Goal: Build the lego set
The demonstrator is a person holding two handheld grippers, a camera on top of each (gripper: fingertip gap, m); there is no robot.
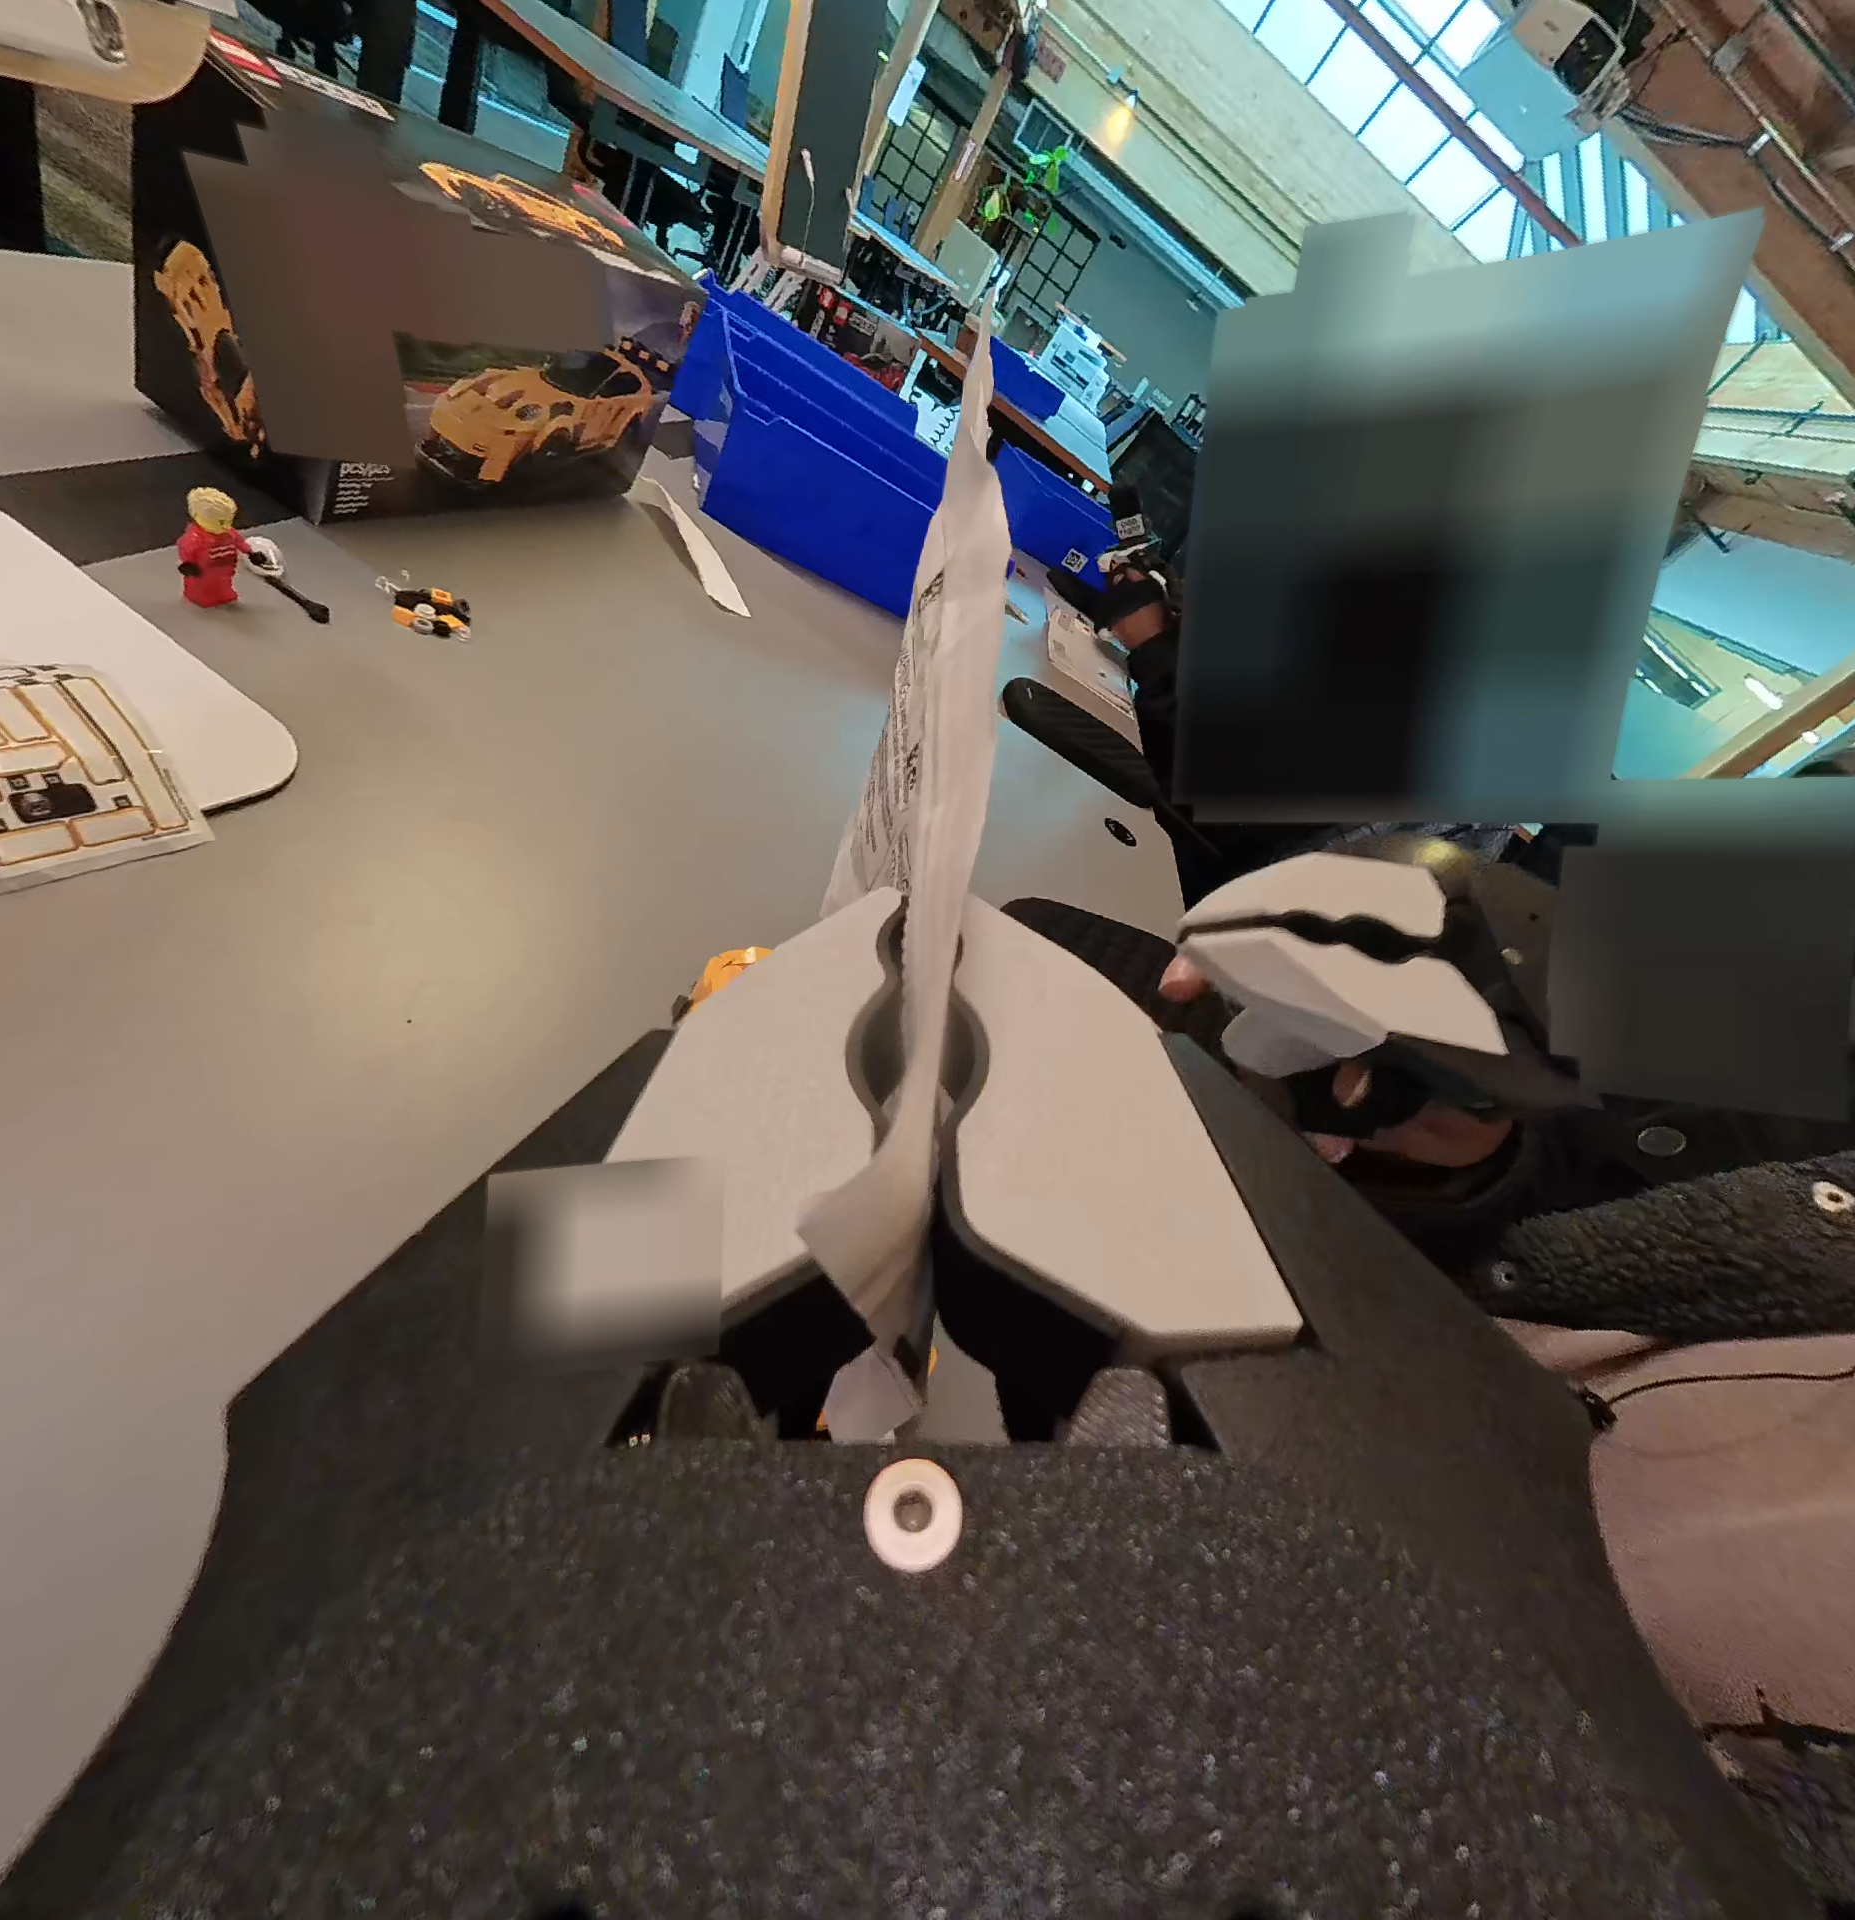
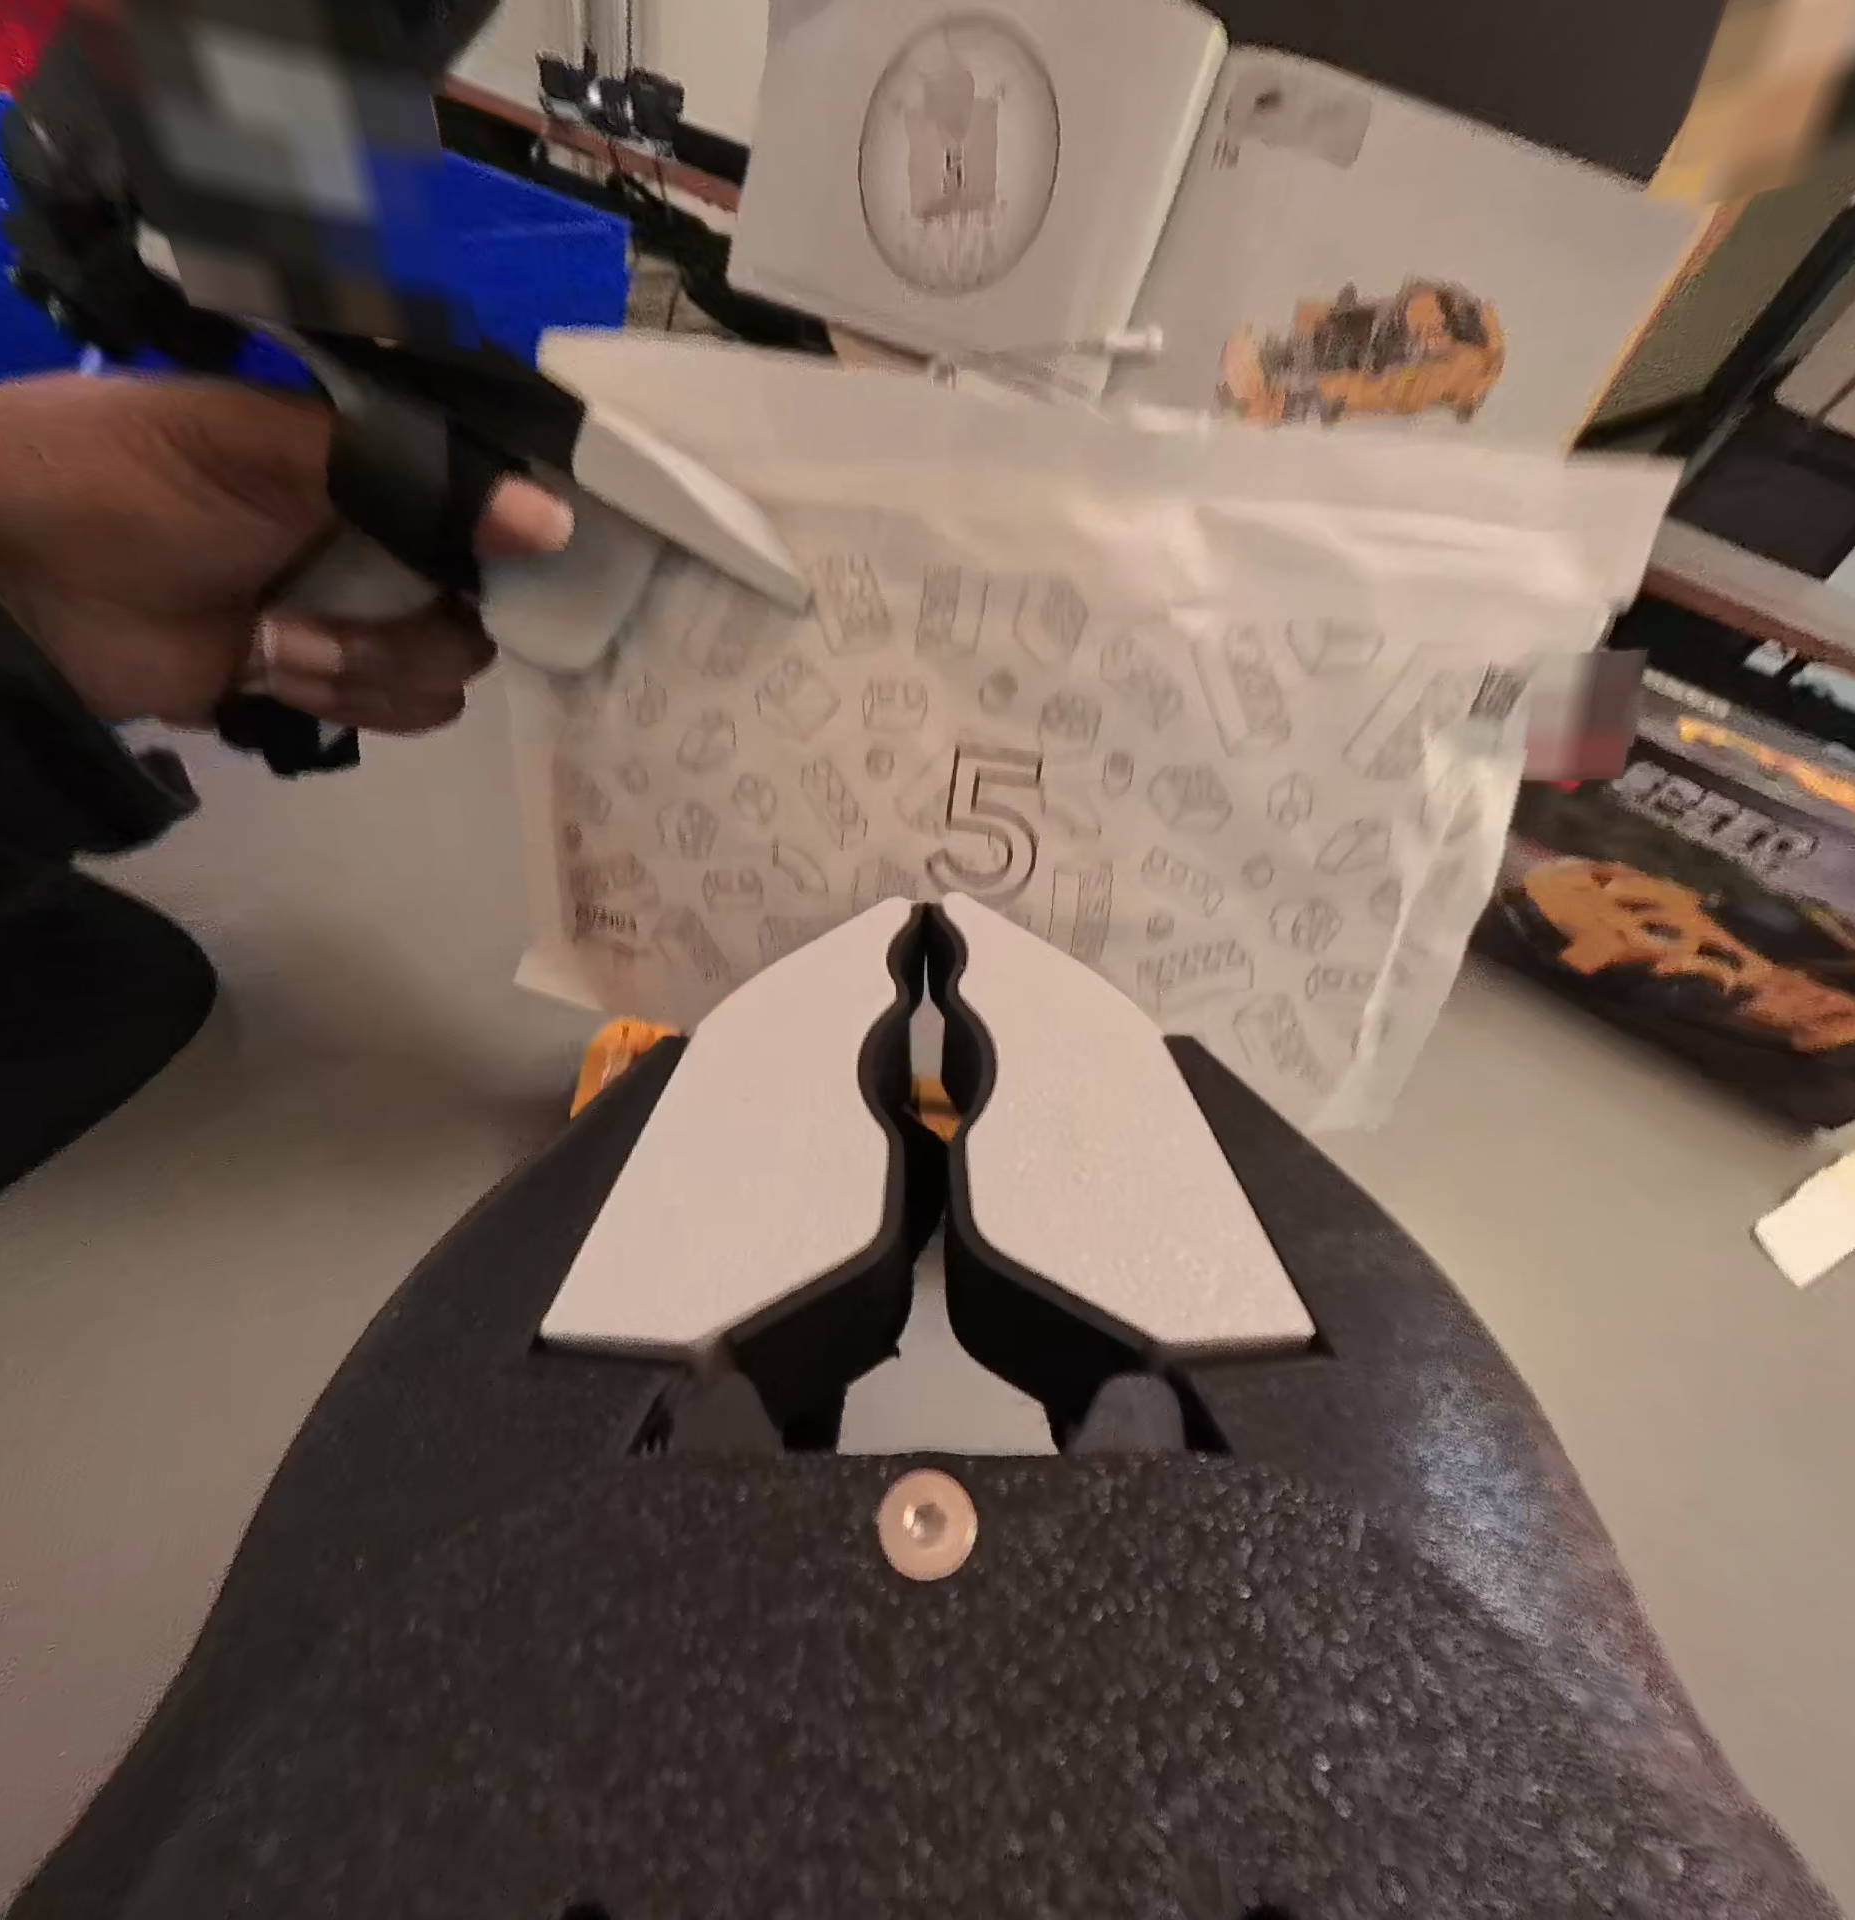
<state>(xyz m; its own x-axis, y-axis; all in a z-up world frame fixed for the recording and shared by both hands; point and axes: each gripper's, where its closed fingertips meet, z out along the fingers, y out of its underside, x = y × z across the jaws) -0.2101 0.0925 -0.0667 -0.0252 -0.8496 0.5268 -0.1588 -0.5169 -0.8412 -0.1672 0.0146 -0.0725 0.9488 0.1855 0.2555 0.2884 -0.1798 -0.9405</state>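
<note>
Above the worktop (image 1: 507, 935), the left tool (image 1: 918, 925) clamped the paper parts bag (image 2: 1006, 727) upright by one edge; at its 2 o'clock, the right tool (image 2: 928, 914) was closed, empty. Likely next: open it, then pinch and tear the bag.

A smooth grey table (image 1: 466, 935) carries everything. At its far left stands a dark cardboard set box printed with an orange car (image 1: 403, 343), and just in front of it stand a small red-suited minifigure (image 1: 211, 551), a thin black tool piece (image 1: 299, 597) and a little black-and-orange brick assembly (image 1: 431, 610). A white rounded board (image 1: 175, 686) lies at the near left under a sticker sheet outlined in orange (image 1: 61, 774), and blue plastic bins (image 1: 819, 457) sit far, right of the box.
</note>
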